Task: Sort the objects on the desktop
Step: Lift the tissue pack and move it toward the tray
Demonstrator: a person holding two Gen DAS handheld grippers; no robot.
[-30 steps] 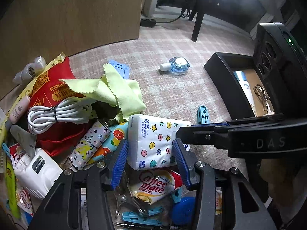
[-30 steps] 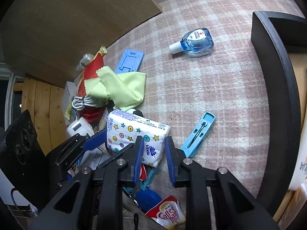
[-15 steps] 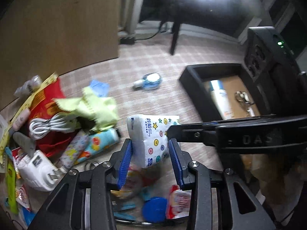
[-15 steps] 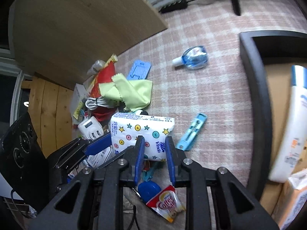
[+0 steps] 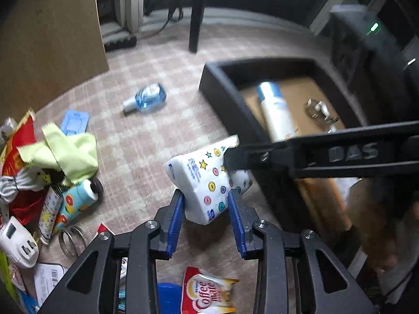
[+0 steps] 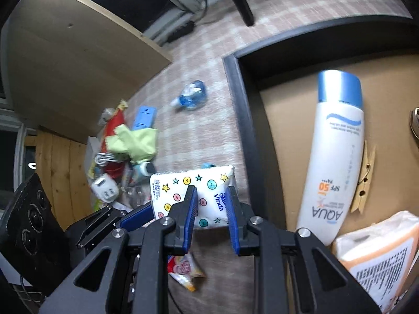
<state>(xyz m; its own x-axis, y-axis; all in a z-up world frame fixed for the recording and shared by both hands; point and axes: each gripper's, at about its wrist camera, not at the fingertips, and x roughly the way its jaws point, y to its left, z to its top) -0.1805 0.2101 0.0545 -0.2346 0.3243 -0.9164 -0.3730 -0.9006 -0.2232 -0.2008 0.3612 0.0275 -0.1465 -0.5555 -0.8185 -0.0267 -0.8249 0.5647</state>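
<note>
We clamp the tissue pack (image 5: 209,183) with our left gripper (image 5: 207,217), both blue pads pressed to its sides. Our right gripper (image 6: 210,217) pinches the same pack (image 6: 193,193), jaws narrowed onto its edge. The pack hangs above the rug, tilted. At 2 o'clock in the left view sits the tray (image 5: 222,83), holding a lotion bottle (image 5: 275,112).

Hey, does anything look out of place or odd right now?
Yes: both the left gripper and right gripper clamp the same tissue pack, which hangs tilted above the carpet beside the black tray.
</note>
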